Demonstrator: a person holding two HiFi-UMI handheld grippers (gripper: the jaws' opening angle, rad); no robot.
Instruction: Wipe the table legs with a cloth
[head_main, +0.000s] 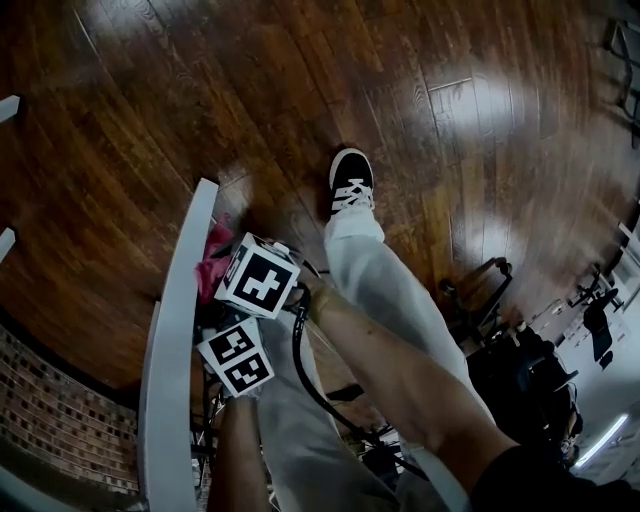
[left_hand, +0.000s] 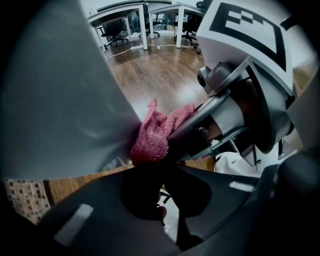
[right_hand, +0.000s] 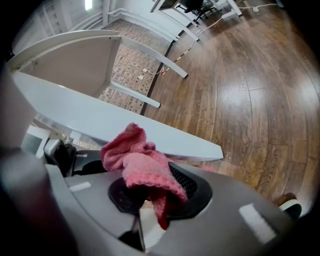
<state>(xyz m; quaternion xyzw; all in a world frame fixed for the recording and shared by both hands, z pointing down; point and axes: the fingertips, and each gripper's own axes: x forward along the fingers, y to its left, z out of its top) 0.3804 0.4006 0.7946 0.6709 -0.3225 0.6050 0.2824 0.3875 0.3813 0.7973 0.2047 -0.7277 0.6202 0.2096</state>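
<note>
A white table leg (head_main: 185, 270) slants down the left of the head view. A pink cloth (head_main: 213, 262) is pressed against it. My right gripper (head_main: 240, 280) is shut on the cloth (right_hand: 137, 162), which bunches out of its jaws just in front of the leg (right_hand: 125, 125). In the left gripper view the right gripper (left_hand: 172, 137) holds the cloth (left_hand: 152, 137) against the leg (left_hand: 60, 100). My left gripper (head_main: 237, 357) sits just below it, beside the leg. Its jaws (left_hand: 162, 170) look shut, tips right under the cloth; whether they pinch it is unclear.
Dark wood floor all round. The person's shoe (head_main: 351, 180) and pale trouser leg stand right of the table leg. A black cable (head_main: 310, 380) hangs near the grippers. Dark equipment (head_main: 520, 370) at the right. Desks and office chairs (left_hand: 125, 25) far off. Brick-patterned strip (head_main: 60, 420).
</note>
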